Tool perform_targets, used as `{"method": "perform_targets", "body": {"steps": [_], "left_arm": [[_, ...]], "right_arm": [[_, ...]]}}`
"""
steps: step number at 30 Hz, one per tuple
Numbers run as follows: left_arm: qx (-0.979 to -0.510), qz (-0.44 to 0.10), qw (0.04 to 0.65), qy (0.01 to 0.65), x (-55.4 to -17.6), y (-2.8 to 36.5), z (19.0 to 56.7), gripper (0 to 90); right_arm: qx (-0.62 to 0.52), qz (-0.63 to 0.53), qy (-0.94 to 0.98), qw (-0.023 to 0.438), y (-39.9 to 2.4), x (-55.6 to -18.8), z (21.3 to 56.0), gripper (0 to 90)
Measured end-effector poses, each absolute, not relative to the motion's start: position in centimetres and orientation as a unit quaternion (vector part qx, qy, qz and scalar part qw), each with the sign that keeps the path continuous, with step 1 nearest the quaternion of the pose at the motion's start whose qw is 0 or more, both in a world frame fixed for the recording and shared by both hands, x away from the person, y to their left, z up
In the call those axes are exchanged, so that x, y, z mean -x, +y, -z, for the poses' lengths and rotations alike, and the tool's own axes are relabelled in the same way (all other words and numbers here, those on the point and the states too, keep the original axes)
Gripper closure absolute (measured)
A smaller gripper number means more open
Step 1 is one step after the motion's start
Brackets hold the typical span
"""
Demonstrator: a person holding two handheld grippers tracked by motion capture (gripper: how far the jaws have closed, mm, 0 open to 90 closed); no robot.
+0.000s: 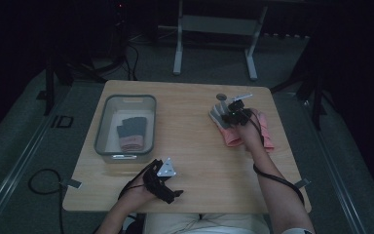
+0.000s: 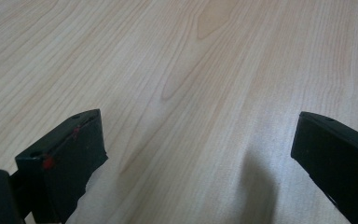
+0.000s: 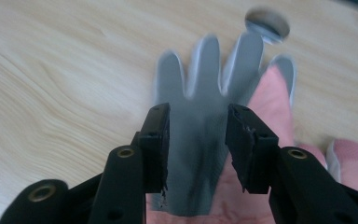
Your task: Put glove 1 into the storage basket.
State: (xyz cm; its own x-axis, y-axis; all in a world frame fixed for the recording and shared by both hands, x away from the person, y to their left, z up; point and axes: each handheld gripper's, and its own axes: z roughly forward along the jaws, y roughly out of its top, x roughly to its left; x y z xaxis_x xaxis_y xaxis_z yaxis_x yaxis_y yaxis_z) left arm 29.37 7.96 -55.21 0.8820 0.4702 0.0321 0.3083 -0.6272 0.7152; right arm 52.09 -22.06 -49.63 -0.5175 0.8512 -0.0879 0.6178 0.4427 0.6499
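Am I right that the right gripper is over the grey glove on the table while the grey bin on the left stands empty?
Not quite: the bin is not empty. The high view shows a dark glove with a pink cuff lying inside it. The rest holds: the right gripper hangs over the grey glove on the table, jaws apart on either side of its palm.

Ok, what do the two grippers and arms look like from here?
Both grippers are black with two flat, blocky jaws. The left gripper carries a grey three-cornered plate and has red marks on one jaw. A black cable trails from the right gripper along the forearm. Forearms are bare; a white sleeve edge shows at the right arm.
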Motion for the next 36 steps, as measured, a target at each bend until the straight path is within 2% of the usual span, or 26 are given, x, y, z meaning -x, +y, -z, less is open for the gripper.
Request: {"method": "perform_targets", "body": {"steps": [2,3,7,8,11,12,13,18,25,29,34,36], "left_arm": [[-0.893,-0.116,0.376,0.220,-29.3,8.0,55.2,2.4],[-0.888,-0.108,0.385,0.227,-29.5,8.2,55.1,2.4],[-0.885,-0.104,0.392,0.228,-29.5,8.3,55.0,2.4],[-0.886,-0.102,0.391,0.227,-29.4,8.3,55.2,2.4],[-0.886,-0.099,0.392,0.229,-29.3,8.4,55.3,2.4],[-0.886,-0.099,0.392,0.229,-29.3,8.4,55.3,2.4],[-0.884,-0.100,0.396,0.229,-29.3,8.4,55.2,2.4],[-0.885,-0.104,0.391,0.228,-29.3,8.3,55.2,2.4],[-0.883,-0.102,0.396,0.229,-29.3,8.6,55.2,2.4],[-0.884,-0.099,0.399,0.222,-29.3,8.7,55.2,2.4],[-0.886,-0.102,0.394,0.220,-29.2,8.6,55.2,2.4],[-0.885,-0.103,0.397,0.220,-29.2,8.7,55.2,2.4]], "right_arm": [[-0.445,-0.265,0.836,0.182,-22.1,-52.6,50.6,56.5],[-0.441,-0.250,0.842,0.184,-22.1,-52.8,51.1,55.9],[-0.433,-0.234,0.853,0.175,-21.9,-53.1,52.0,59.1],[-0.431,-0.229,0.856,0.171,-21.7,-53.2,52.1,65.6],[-0.446,-0.232,0.850,0.159,-21.7,-53.4,52.3,74.6],[-0.446,-0.232,0.850,0.159,-21.7,-53.4,52.3,74.6],[-0.455,-0.239,0.843,0.158,-21.9,-53.3,52.4,80.6],[-0.490,-0.272,0.814,0.150,-22.6,-53.2,52.3,86.4],[-0.490,-0.304,0.793,0.194,-21.8,-50.7,48.8,87.8],[-0.492,-0.347,0.769,0.215,-20.7,-47.3,44.8,87.8],[-0.491,-0.370,0.752,0.239,-19.4,-43.6,41.9,87.9],[-0.498,-0.382,0.743,0.235,-19.3,-42.2,41.4,88.0]]}}
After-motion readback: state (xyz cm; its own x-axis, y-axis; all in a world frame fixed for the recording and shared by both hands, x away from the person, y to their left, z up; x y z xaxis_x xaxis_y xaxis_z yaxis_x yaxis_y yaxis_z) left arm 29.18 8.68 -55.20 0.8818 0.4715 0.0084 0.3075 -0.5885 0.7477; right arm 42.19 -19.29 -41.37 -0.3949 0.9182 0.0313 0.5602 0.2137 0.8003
